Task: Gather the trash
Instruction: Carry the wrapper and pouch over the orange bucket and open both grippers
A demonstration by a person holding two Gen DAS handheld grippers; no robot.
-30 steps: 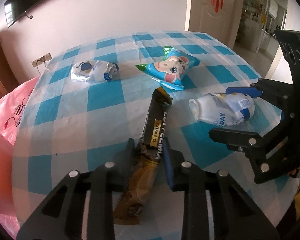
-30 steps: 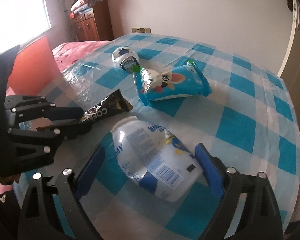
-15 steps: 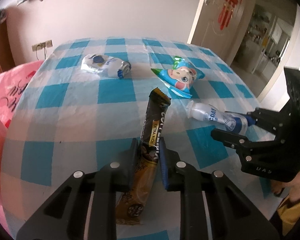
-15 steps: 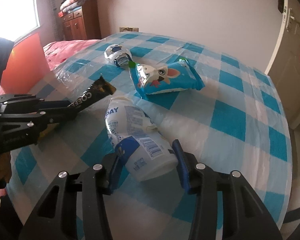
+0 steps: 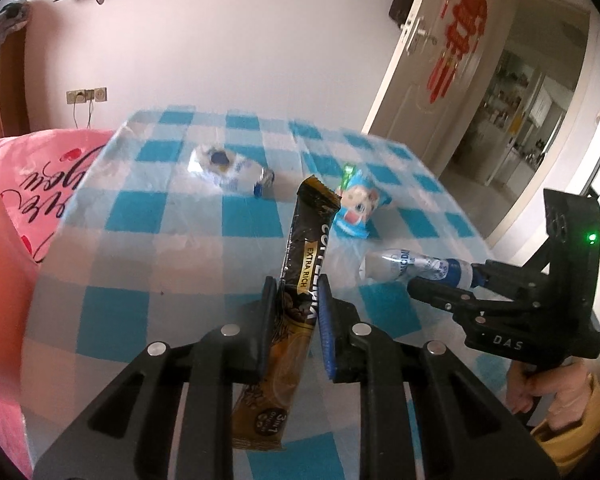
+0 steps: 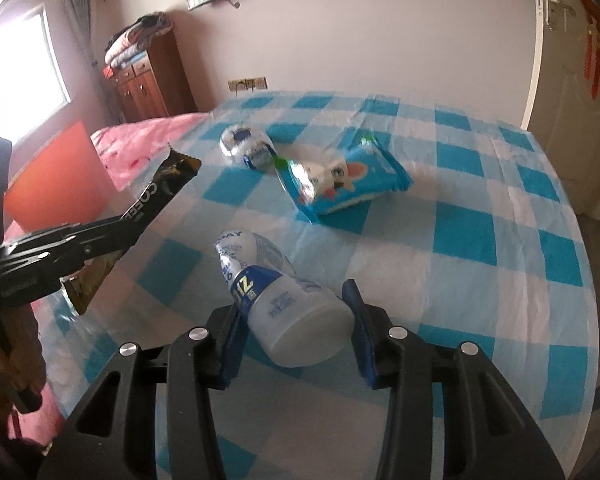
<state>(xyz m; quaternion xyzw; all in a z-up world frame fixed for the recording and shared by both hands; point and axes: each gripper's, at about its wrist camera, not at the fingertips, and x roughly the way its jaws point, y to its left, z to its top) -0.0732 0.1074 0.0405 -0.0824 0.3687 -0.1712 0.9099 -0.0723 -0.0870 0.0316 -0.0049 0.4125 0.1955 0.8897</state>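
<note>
While both pieces of trash are already clear of the tabletop [image 6: 480,240], the left hand-held gripper [image 5: 296,320] is clamped flat on a dark coffee sachet [image 5: 304,264], its pads pressing the packet a little below the middle so the torn top stands up and the gold end hangs beneath. The right hand-held gripper [image 6: 296,320] has its jaws pressed on the base end of a white plastic bottle [image 6: 280,288], whose open neck points away toward the far side of the table; in the left wrist view the same bottle [image 5: 412,266] sticks out sideways from that gripper.

The sachet looks light, thin and limp, so it should bend either side of the grip but is unlikely to slip; a hold near its middle seems right. The bottle looks empty and light, with thin walls that appear dented and a glossy label, so I judge it may squash or slide if squeezed near the rounded base; a hold across the mid-body would likely be steadier.

Beyond the held items, a blue snack bag [image 6: 340,178] with a cartoon face and a crumpled white-and-blue bottle [image 6: 244,142] lie just beside each other on the checked cloth, untouched. A pink bed [image 6: 140,136] sits beside the table.
</note>
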